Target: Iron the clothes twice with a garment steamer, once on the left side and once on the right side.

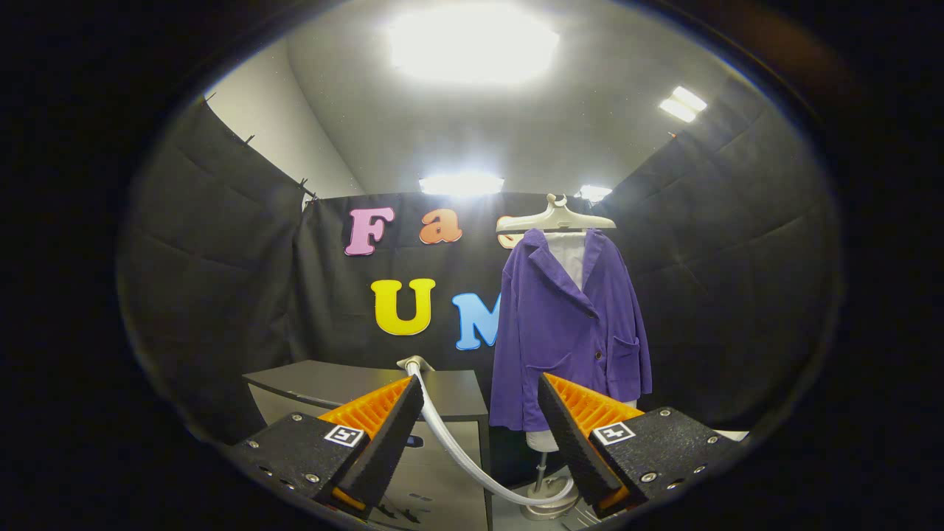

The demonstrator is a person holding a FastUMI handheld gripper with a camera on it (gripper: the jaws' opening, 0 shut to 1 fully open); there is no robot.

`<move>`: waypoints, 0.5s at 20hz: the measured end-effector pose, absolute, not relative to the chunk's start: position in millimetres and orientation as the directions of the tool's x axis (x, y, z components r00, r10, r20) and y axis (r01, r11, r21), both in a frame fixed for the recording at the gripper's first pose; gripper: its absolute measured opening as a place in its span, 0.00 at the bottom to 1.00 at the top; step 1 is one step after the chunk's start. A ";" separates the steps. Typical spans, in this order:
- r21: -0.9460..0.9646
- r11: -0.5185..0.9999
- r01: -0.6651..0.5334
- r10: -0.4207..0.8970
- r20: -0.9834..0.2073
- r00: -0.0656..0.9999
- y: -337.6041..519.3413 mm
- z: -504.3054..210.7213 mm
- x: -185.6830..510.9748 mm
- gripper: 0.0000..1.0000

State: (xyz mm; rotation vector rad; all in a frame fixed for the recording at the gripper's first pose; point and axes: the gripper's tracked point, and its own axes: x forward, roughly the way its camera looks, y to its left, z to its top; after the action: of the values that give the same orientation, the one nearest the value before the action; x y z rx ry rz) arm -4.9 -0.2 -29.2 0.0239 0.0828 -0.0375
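Gripper (479,413): fingers spread wide apart, nothing between the pads, touching nothing.

Purple jacket (568,332): hangs on a pale hanger (554,218) over a white inner garment (569,254), on a stand with a round base (549,505) on the floor. Placed beyond the fingers, far and to the right, its lower hem just above the right finger's tip.

Steamer hose (457,442): pale, curves from a fitting (415,363) on the cabinet top down through the gap between the fingers toward the stand base. The steamer head itself cannot be made out.

Cabinet (435,391): dark grey top, lighter front, far left of the jacket, behind the left finger.

Room: black cloth walls (221,280), white ceiling with bright light panels (472,40).
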 end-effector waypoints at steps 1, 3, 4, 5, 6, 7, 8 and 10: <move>0.023 0.999 0.038 -0.036 -0.085 0.996 0.6 -29.5 -3.9 0.96; 0.026 0.999 0.034 -0.032 -0.086 0.996 3.0 -30.0 -2.4 0.96; 0.026 0.999 0.033 -0.031 -0.087 0.996 3.8 -30.7 -2.1 0.96; 0.026 0.999 0.032 -0.030 -0.087 0.996 4.3 -30.1 -1.7 0.96; 0.025 0.999 0.031 -0.028 -0.085 0.996 5.8 -30.3 -0.4 0.96; 0.025 0.999 0.030 -0.027 -0.083 0.996 6.9 -28.7 1.8 0.96; 0.025 0.999 0.029 -0.027 -0.079 0.997 6.1 -26.7 3.6 0.96; 0.026 0.999 0.024 -0.022 -0.061 0.998 4.8 -16.0 11.0 0.96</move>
State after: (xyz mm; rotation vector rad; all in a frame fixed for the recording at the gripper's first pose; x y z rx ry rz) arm 11.0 4.8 -16.0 0.0271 0.0603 -0.0228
